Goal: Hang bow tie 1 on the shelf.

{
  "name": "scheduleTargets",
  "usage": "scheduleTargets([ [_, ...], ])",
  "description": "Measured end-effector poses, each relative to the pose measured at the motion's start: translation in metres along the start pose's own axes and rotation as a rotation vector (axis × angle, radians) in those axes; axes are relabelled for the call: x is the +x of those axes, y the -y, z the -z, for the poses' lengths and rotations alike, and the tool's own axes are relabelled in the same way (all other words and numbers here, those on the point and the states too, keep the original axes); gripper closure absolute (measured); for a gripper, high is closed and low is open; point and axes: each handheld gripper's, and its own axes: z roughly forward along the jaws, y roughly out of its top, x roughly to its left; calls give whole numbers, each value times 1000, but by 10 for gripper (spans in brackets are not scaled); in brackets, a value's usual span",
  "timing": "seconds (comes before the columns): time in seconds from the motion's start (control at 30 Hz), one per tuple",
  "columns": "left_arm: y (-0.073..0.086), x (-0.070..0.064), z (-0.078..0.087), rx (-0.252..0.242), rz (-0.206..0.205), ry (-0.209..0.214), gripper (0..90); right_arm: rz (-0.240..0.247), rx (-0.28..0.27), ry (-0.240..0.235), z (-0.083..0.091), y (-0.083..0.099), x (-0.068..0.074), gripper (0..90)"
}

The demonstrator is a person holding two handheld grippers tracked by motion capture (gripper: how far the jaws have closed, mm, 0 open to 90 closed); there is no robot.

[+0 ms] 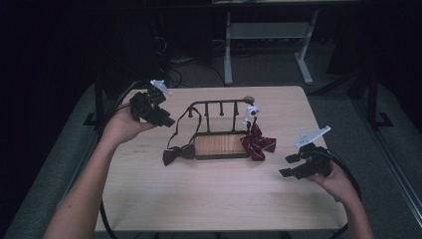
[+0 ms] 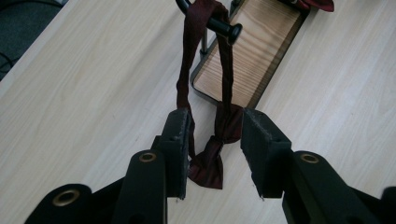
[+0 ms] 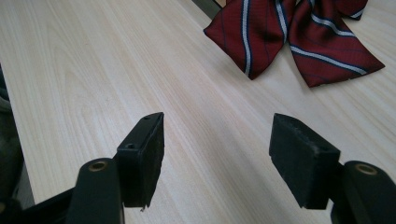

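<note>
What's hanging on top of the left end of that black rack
The dark bow tie's strap loops over the rack's left rail end, and its bow rests on the table beside the wooden base. The strap covers the rail where it crosses, so any hook there is hidden.

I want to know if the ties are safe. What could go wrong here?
1. The dark bow tie hangs by its strap looped over the rack's peg. If the open left gripper pulls sideways, the strap may snag and tip the rack.
2. The striped bow tie lies flat on the table, so the open right gripper might only push it along.
</note>
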Motion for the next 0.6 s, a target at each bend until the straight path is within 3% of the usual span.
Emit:
scheduleTargets([
  [0.6, 22, -12, 1, -25, -27, 29, 601, 3, -4, 7, 1, 1, 0, 345],
])
